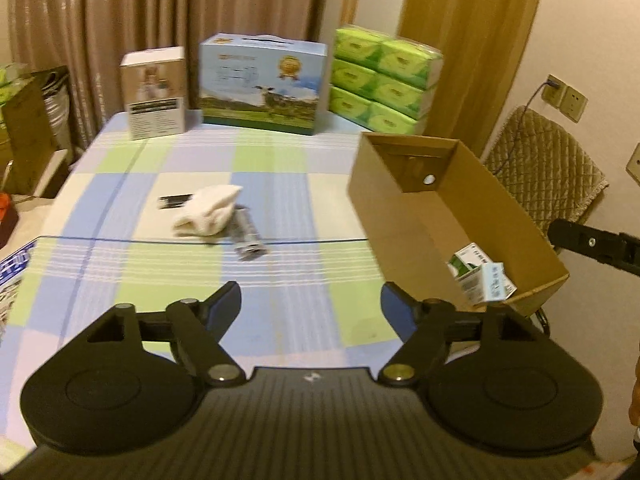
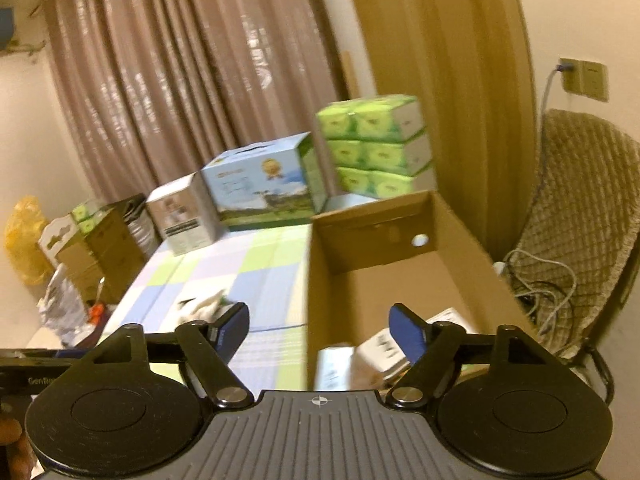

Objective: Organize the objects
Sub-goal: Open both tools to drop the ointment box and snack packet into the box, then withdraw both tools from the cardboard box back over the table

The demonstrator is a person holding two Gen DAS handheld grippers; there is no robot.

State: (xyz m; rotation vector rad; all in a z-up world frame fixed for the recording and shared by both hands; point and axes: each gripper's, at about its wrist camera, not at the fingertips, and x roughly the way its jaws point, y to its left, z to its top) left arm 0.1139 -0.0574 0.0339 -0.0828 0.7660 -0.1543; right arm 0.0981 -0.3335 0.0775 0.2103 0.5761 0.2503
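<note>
Brown curtains hang behind a checked tablecloth [image 1: 280,184] in the left wrist view. The left gripper [image 1: 311,305] hovers with its fingers spread and nothing between them. Well ahead of them, slightly left, a white cloth [image 1: 208,211] lies over a grey tube [image 1: 247,236] and a dark flat item [image 1: 173,201]. To the right stands an open cardboard box [image 1: 404,216] with small cartons [image 1: 482,276] in its near corner, just beyond the right fingertip.

From the right wrist, the same curtains back the table. The right gripper [image 2: 320,320] is also released and empty, poised at the near left wall of the cardboard box [image 2: 400,280]. White cartons [image 2: 380,350] lie on the floor of the box, right beside the right finger [image 2: 408,332]. The white cloth [image 2: 208,304] lies blurred just past the left finger [image 2: 232,326].
</note>
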